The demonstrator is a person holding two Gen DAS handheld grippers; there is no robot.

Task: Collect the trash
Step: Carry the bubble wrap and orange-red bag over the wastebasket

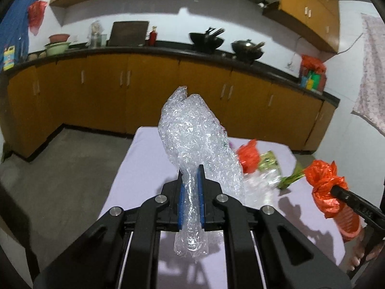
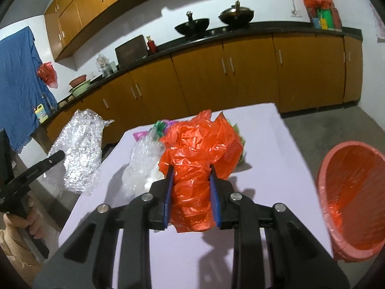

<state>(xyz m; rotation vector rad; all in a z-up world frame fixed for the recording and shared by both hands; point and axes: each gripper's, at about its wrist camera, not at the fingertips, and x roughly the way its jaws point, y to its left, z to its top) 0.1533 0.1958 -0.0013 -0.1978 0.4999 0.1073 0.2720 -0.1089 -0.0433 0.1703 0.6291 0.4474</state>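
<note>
Closest in, the left gripper (image 1: 191, 192) is clamped tight on a thin neck of bubble wrap (image 1: 192, 134), and the sheet billows up toward twelve o'clock above the lilac tablecloth (image 1: 144, 168). Over on the other side, the right gripper (image 2: 191, 192) squeezes a crumpled orange plastic bag (image 2: 199, 159), jaws partly closed around its bulk, the bag lifted clear of the cloth. At three o'clock from that gripper waits the pink trash bin (image 2: 322, 168), lined in orange, just off the table edge. Beyond the held bag, at eleven o'clock, a second wad of clear wrap (image 2: 142, 159) and some green-and-purple scraps (image 2: 160, 127) sit uncollected on the table. Further off, woks (image 2: 192, 25) on the black counter. The risk, I'd say: that slippery wrap is pinched by a narrow twist and could slide free mid-carry, and the puffy bag could snag the bin rim and spill outside it.
</note>
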